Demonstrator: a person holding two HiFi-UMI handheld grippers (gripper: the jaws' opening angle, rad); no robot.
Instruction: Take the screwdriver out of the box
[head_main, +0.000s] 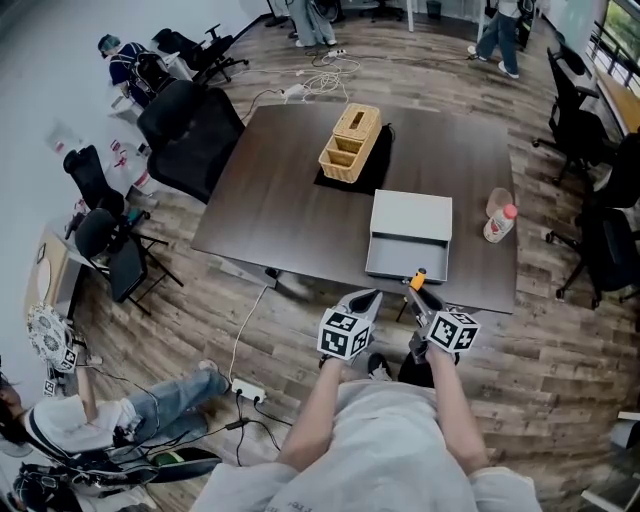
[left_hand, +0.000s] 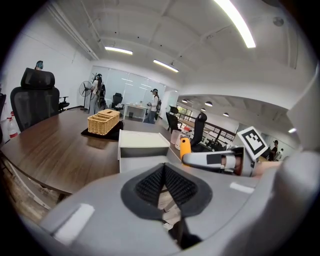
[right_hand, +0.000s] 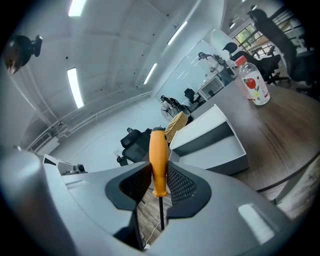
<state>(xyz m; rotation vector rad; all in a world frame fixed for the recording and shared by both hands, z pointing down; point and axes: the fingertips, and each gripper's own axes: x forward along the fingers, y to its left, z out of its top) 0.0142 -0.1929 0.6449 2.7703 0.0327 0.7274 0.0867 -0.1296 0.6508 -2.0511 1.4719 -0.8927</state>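
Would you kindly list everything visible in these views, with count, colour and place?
table: one, dark brown, room centre
box: one, white-grey, table's near edge
basket: one, tan wicker, on the mat
mat: one, black, table's far part
bottle: one, clear, red cap, table's right side
office chairs: several, black, around table
people: two standing far off, one on floor at left
screwdriver: one, orange handle, held outside the box
left gripper: one, grey, jaws shut, empty
right gripper: one, grey, jaws shut on screwdriver
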